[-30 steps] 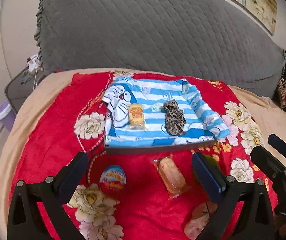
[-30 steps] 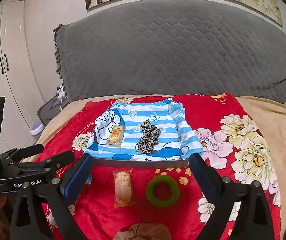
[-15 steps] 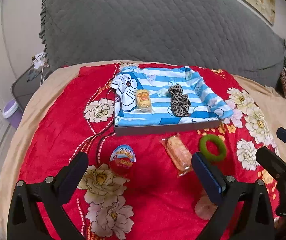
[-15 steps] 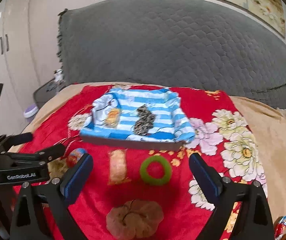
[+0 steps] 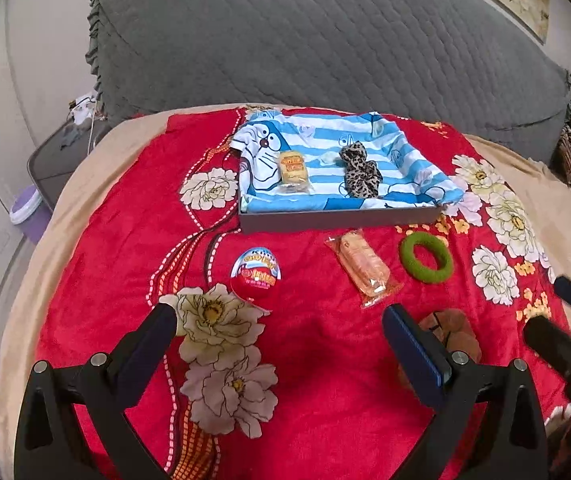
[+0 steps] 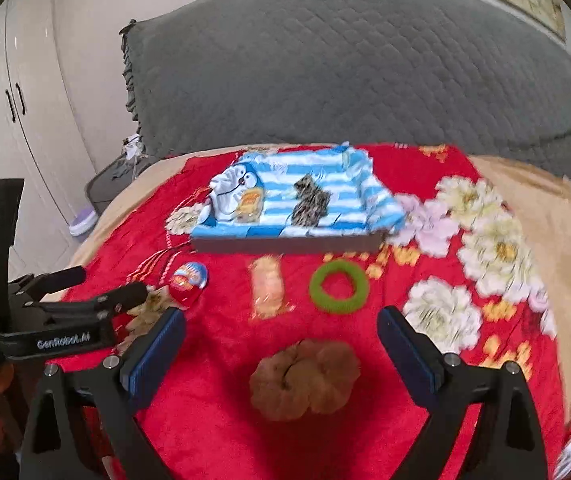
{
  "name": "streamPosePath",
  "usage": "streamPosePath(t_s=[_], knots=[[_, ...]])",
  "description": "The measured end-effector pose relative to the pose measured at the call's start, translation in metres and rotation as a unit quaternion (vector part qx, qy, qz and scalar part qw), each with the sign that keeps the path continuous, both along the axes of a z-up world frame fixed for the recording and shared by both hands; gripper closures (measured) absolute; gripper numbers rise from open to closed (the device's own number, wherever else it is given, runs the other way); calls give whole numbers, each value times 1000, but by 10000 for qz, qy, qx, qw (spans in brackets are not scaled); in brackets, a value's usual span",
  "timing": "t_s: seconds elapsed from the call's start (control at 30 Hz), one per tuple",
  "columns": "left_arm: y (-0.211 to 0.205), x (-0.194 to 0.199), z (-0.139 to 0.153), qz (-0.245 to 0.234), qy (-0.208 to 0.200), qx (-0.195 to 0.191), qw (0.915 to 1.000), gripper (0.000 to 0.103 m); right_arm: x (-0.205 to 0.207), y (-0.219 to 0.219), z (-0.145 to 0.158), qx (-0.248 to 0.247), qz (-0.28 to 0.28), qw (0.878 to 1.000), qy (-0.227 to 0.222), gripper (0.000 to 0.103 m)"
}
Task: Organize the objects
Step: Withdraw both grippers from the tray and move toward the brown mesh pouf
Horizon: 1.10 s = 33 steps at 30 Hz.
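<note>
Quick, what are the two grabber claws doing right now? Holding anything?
Left gripper: open, holding nothing.
Right gripper: open, holding nothing, above the brown scrunchie.

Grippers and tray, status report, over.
Left gripper open, empty. Right gripper open, above brown scrunchie. Tray holds two items. Nothing in the way.
</note>
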<state>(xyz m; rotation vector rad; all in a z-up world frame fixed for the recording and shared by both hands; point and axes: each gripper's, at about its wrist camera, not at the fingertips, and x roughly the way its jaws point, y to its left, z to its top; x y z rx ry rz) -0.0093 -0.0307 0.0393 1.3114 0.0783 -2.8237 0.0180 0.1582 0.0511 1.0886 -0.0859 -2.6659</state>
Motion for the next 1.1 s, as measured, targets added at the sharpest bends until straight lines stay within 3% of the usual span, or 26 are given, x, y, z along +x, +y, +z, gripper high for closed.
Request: streamPosePath(t_s=[0.53, 1.1], knots=[[10, 29, -8, -167, -82, -52, 9998, 1, 26, -7, -14, 213, 38, 9996, -199, 6], [8, 8, -41, -185, -99, 68, 9998, 1, 4, -13, -49, 439, -96, 9979, -477, 6]])
